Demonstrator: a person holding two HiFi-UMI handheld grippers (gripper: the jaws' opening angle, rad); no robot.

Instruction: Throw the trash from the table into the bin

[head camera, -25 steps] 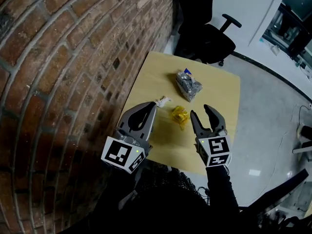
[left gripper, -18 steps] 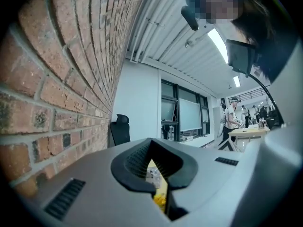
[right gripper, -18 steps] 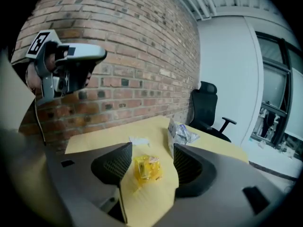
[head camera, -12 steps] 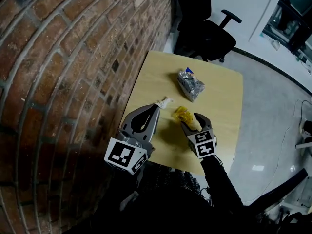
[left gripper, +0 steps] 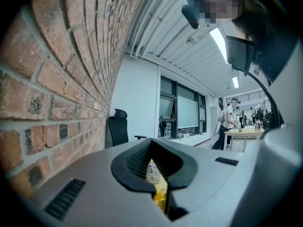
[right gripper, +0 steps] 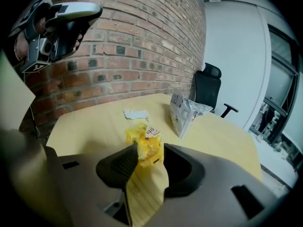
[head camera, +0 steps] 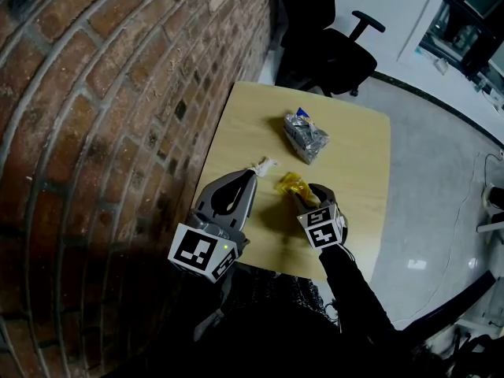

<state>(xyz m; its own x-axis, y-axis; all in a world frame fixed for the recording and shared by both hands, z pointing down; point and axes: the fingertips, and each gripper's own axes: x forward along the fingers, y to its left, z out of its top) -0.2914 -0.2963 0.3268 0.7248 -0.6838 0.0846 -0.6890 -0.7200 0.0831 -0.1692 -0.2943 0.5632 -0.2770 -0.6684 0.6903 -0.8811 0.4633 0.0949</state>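
A crumpled yellow wrapper (head camera: 288, 183) (right gripper: 144, 148) lies on the wooden table (head camera: 354, 172). My right gripper (head camera: 304, 193) (right gripper: 147, 157) points down at it. Its jaws are closing, the wrapper sits between them, and both pads touch its sides. Further back lies a silver snack bag (head camera: 305, 136) (right gripper: 187, 112). A white paper scrap (head camera: 264, 164) (right gripper: 136, 114) rests near the wall. My left gripper (head camera: 250, 176) (left gripper: 154, 174) hovers level over the table's near left corner. It is shut and holds nothing.
A brick wall (head camera: 118, 93) runs along the table's left side. A black office chair (head camera: 331, 46) stands behind the far edge. Something of dark mesh (head camera: 276, 290) shows below the table's near edge. Grey floor (head camera: 441, 211) lies to the right.
My right gripper has dropped down to the yellow wrapper and tilted steeper, and its jaws now stand around it. The left gripper sank slightly. The trash has not moved.
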